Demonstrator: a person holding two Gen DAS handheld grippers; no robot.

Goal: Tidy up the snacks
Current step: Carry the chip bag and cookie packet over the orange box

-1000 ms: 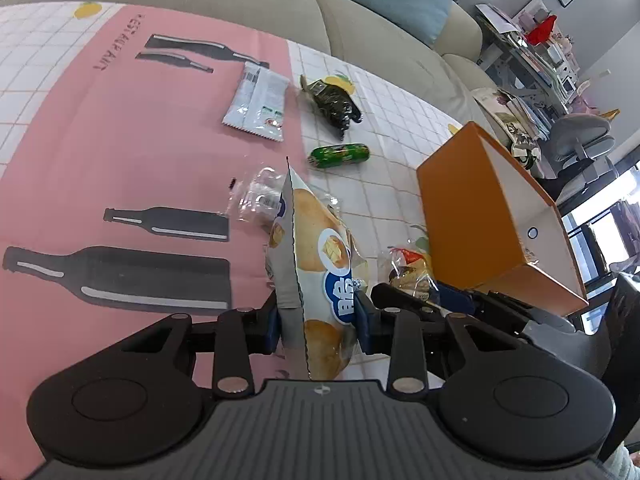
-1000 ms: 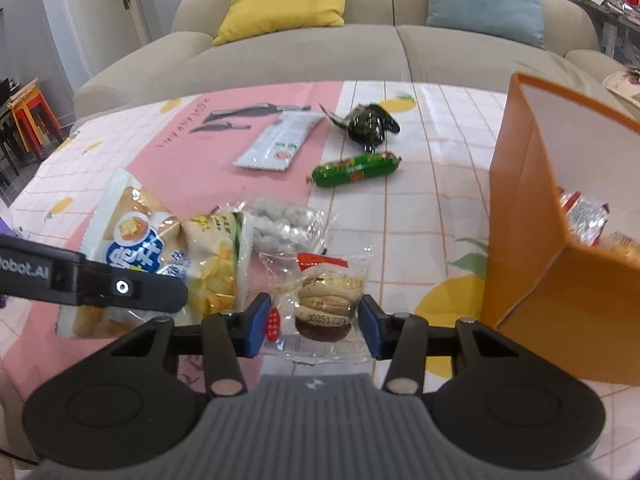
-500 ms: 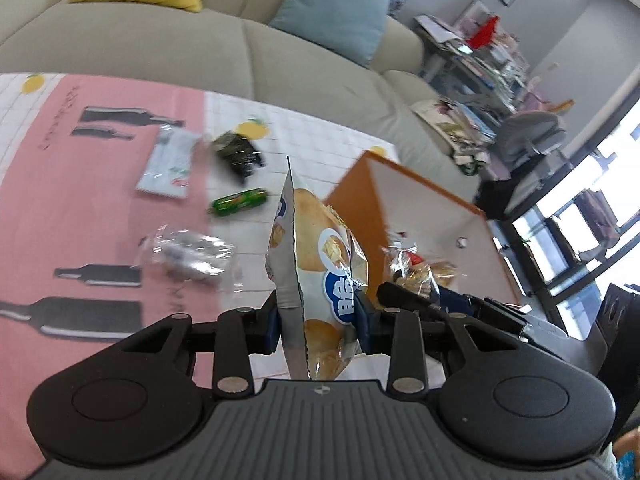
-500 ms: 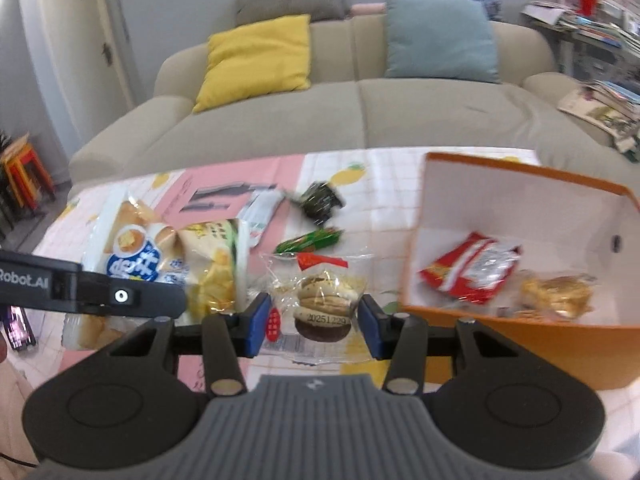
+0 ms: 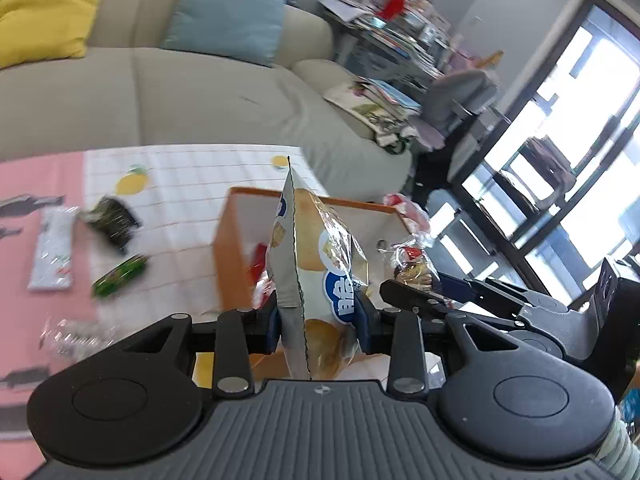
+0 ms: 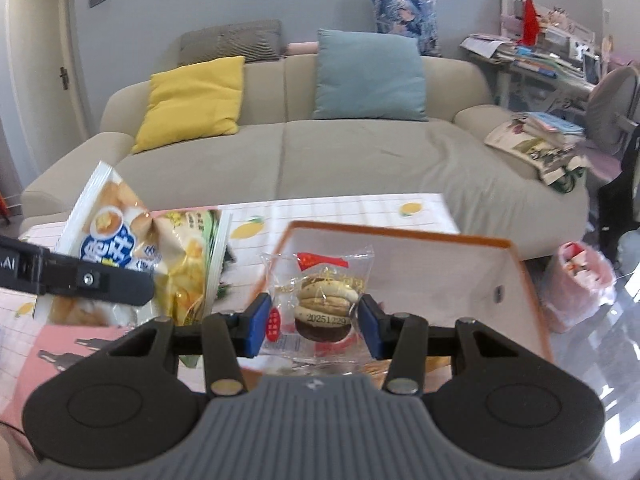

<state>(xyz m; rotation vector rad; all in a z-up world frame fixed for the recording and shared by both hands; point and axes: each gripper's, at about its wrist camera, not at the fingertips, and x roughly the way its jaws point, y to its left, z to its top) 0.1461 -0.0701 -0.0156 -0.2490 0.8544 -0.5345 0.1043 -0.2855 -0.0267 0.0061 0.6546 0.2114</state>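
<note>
My left gripper [image 5: 316,318] is shut on a white and yellow chip bag [image 5: 316,264] and holds it upright above the near edge of the orange box [image 5: 226,248]. The bag also shows in the right wrist view [image 6: 132,256], left of the box [image 6: 528,296]. My right gripper [image 6: 316,326] is shut on a clear wrapped biscuit cake [image 6: 322,300], held over the open box. A red snack packet [image 5: 260,258] lies inside the box, partly hidden by the chip bag.
On the tablecloth left of the box lie a green sausage stick [image 5: 119,276], a dark green packet [image 5: 114,220], a white packet [image 5: 54,254] and a clear bag [image 5: 76,338]. A beige sofa [image 6: 320,160] stands behind the table. A pink bin [image 6: 580,284] stands at right.
Both grippers have lifted and swung right with their snacks, from above the tablecloth to over the orange box. The remaining snacks on the table have slid to the left of view.
</note>
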